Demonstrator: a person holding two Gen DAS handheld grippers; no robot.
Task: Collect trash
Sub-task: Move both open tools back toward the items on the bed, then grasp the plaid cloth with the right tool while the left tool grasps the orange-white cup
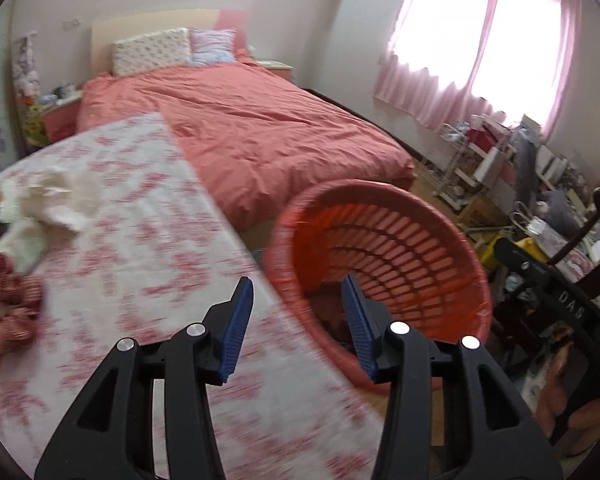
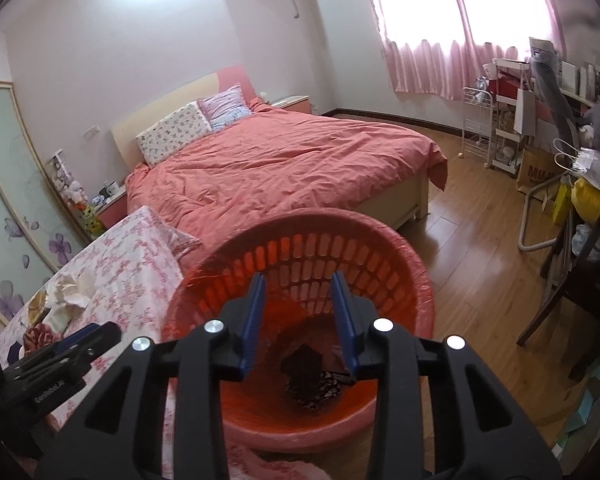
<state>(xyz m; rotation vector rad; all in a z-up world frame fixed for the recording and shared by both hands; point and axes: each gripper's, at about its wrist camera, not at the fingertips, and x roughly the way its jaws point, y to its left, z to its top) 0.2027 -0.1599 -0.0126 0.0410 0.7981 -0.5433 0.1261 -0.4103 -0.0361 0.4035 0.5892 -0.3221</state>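
I am looking down my right gripper (image 2: pixel 298 312), and its blue fingers (image 2: pixel 254 320) are standing apart with nothing between them, hanging over the mouth of the red basket (image 2: pixel 416 280). Dark trash (image 2: pixel 314 384), a patterned wrapper by the look of it, is lying at the bottom of the basket, below the fingertips. The basket is lined with a thin red bag, and it is sitting just beside the table edge.

My left gripper (image 1: pixel 298 316) is also spread wide and gripping nothing. It is hovering over the near edge of the table (image 1: pixel 148 248), which is wearing a white cloth with a pink flower print, and its right finger is lying across my view of the basket rim (image 1: pixel 472 264). That view is blurred, so I am not reading fine detail there.

Farther along the table, more trash is waiting: crumpled white paper (image 1: pixel 56 200) and, nearer me, a red-and-white patterned wrapper (image 1: pixel 8 296), both well apart from the basket.

Beyond the table, a bed (image 2: pixel 284 160) with a coral cover and two pillows is filling the middle of the room. Pink curtains (image 2: pixel 428 40) are glowing at the window on the far wall, and cluttered shelves (image 2: pixel 504 120) are standing along the right side on the wooden floor (image 2: pixel 480 264).
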